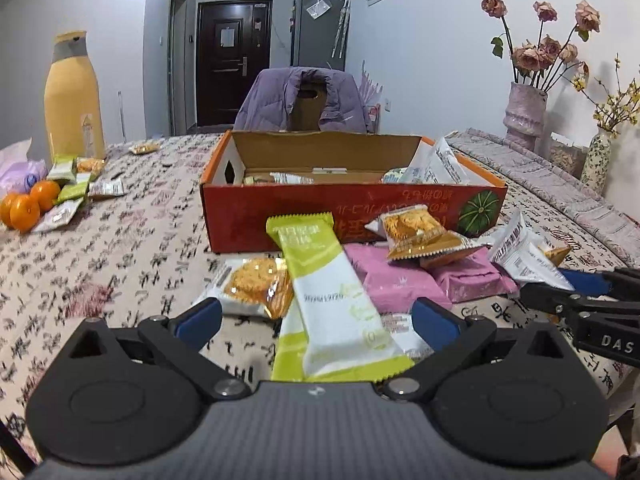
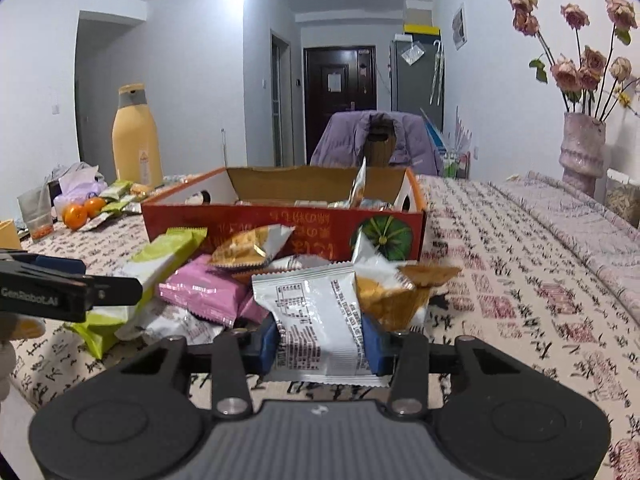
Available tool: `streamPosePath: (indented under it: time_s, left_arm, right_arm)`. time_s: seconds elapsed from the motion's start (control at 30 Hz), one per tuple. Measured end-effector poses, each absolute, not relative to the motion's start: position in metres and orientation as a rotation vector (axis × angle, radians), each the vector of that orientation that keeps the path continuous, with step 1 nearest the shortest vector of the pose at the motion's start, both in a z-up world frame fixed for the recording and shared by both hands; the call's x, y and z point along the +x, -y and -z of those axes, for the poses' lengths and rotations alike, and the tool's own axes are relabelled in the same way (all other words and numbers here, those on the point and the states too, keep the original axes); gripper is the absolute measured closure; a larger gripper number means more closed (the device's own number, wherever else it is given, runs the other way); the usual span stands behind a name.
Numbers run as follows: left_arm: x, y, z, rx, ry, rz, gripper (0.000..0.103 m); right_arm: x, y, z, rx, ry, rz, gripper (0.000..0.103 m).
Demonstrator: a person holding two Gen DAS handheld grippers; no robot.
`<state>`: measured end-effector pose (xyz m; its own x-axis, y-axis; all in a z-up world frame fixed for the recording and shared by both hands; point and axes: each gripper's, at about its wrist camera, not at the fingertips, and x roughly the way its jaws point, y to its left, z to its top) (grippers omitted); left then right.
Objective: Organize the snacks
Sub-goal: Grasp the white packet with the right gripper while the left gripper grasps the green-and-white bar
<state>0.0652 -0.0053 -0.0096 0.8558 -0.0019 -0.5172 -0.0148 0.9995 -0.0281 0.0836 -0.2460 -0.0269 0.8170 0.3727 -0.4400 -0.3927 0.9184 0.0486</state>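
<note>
Between the blue pads of the right gripper (image 2: 320, 344) sits a white snack packet (image 2: 320, 320) printed with black text, its sides pinched by the two narrowed fingers and its lower edge hanging just under them. That gripper points forward and a little downward over the patterned tablecloth (image 2: 520, 280). Just behind the packet, on its right side, lies an orange-and-white packet (image 2: 396, 296); to its left, pink packets (image 2: 204, 292) and a green-and-white bar (image 2: 160, 264) make up the heap. Beyond the heap stands the red cardboard box (image 2: 280, 236), its top open, with several packets already inside.

The left gripper (image 1: 316, 316) also tilts forward and down, its fingers spread wide and pressing on nothing. A green-and-white bar (image 1: 336, 304) lies lengthwise between them, one end reaching toward the box (image 1: 340, 208) ahead. A white packet with an orange biscuit picture (image 1: 252, 288) lies just ahead of its left finger, pink packets (image 1: 392, 280) ahead of the right one. Far off to its left are oranges (image 1: 28, 204), more small packets (image 1: 72, 188) and a tall yellow bottle (image 1: 72, 100).
</note>
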Motion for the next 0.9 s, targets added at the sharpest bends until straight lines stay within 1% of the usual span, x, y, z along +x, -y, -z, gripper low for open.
streamPosePath:
  time_s: [0.2, 0.3, 0.43, 0.5, 0.57, 0.7, 0.77, 0.83, 0.9]
  left_arm:
    - [0.08, 0.014, 0.006, -0.009, -0.553, -0.035, 0.001]
    - [0.088, 0.017, 0.003, 0.0, -0.553, -0.047, 0.006]
    - [0.099, 0.019, 0.002, -0.001, -0.568, -0.075, 0.018]
    - [0.105, 0.017, 0.003, -0.01, -0.585, -0.087, 0.022]
    - [0.109, 0.017, 0.006, -0.013, -0.601, -0.091, 0.031]
    - [0.113, 0.014, 0.013, -0.039, -0.633, -0.099, 0.034]
    - [0.113, 0.013, 0.015, -0.052, -0.643, -0.09, 0.046]
    - [0.113, 0.012, 0.017, -0.068, -0.651, -0.079, 0.053]
    - [0.113, 0.01, 0.017, -0.078, -0.649, -0.076, 0.056]
  right_arm:
    - [0.086, 0.247, 0.018, -0.052, -0.41, -0.407, 0.061]
    - [0.089, 0.247, 0.013, -0.053, -0.385, -0.408, 0.061]
    - [0.092, 0.246, 0.006, -0.046, -0.349, -0.407, 0.061]
    - [0.095, 0.247, 0.006, -0.038, -0.345, -0.401, 0.061]
    - [0.097, 0.248, 0.007, -0.03, -0.347, -0.395, 0.061]
    - [0.098, 0.249, 0.011, -0.018, -0.357, -0.387, 0.061]
    - [0.098, 0.249, 0.012, -0.015, -0.361, -0.385, 0.061]
    - [0.099, 0.249, 0.014, -0.015, -0.365, -0.386, 0.061]
    - [0.099, 0.249, 0.014, -0.013, -0.366, -0.386, 0.061]
